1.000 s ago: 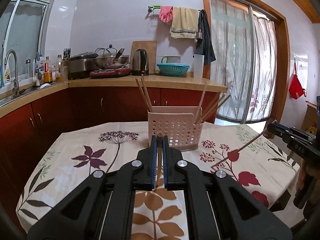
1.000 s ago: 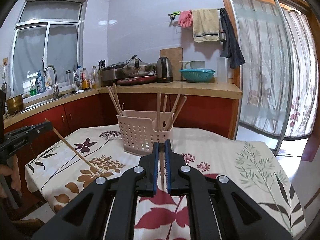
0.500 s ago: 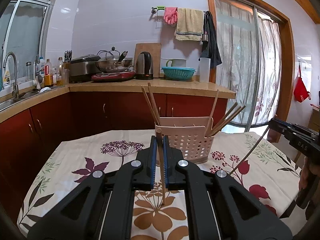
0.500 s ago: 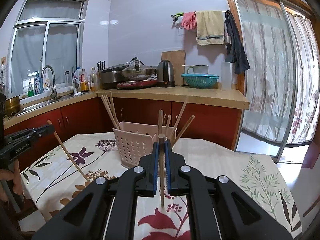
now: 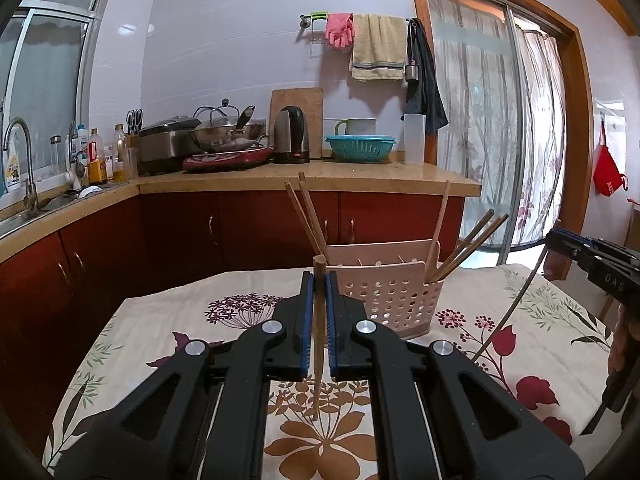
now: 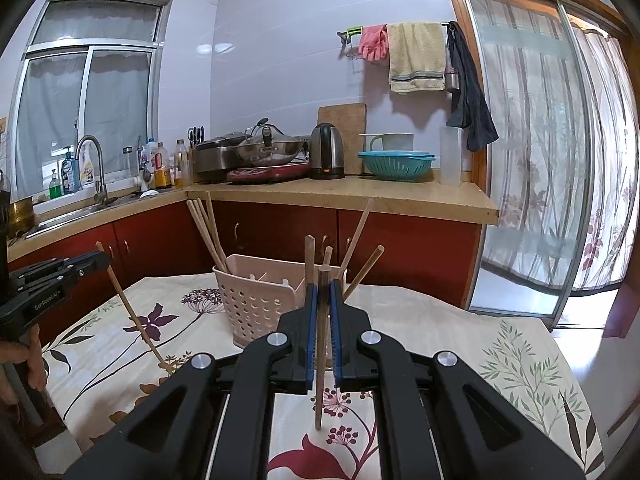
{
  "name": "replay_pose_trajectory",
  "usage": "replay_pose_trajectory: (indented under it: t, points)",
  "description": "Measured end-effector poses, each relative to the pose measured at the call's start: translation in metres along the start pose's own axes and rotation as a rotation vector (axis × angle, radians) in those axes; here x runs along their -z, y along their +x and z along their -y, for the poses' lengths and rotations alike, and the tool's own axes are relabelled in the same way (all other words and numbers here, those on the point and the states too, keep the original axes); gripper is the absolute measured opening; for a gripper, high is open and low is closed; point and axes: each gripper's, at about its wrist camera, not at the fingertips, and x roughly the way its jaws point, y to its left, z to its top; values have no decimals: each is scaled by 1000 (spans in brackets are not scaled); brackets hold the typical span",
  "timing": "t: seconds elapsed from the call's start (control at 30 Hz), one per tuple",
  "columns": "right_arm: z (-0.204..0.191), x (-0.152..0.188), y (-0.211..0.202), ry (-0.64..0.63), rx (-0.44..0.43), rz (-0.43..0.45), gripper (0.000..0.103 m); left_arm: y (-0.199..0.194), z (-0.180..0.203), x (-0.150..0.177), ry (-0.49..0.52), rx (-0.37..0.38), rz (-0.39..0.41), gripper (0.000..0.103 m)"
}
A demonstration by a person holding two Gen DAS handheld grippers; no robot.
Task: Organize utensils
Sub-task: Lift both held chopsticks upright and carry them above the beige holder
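Observation:
A pink perforated utensil basket (image 5: 394, 298) (image 6: 260, 300) stands on the flowered tablecloth (image 5: 168, 320), with several wooden chopsticks leaning in its compartments. My left gripper (image 5: 319, 280) is shut on a wooden chopstick (image 5: 318, 344) that hangs upright just above the cloth, left of and nearer than the basket. My right gripper (image 6: 323, 286) is shut on another chopstick (image 6: 321, 352), held upright just in front of the basket. Each gripper shows at the edge of the other's view: the right one (image 5: 560, 240), the left one (image 6: 96, 258), each with its chopstick slanting down.
Behind the table runs a counter (image 5: 304, 178) with red cabinets, a wok, a kettle (image 5: 290, 140) and a teal colander (image 5: 360, 146). A sink (image 6: 64, 212) lies at the left. Curtained sliding doors (image 6: 540, 180) stand at the right. A hand (image 6: 24, 364) grips the left tool's handle.
Both grippers have lifted their chopsticks off the cloth and drawn nearer to the basket. The chopsticks now hang upright between the pads.

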Motion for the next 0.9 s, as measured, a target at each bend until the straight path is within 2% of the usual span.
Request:
replay_pose_trajectory:
  t: [0.9]
  points:
    - [3, -13, 1, 19, -24, 12, 7, 5, -9, -4, -9, 25, 21, 7]
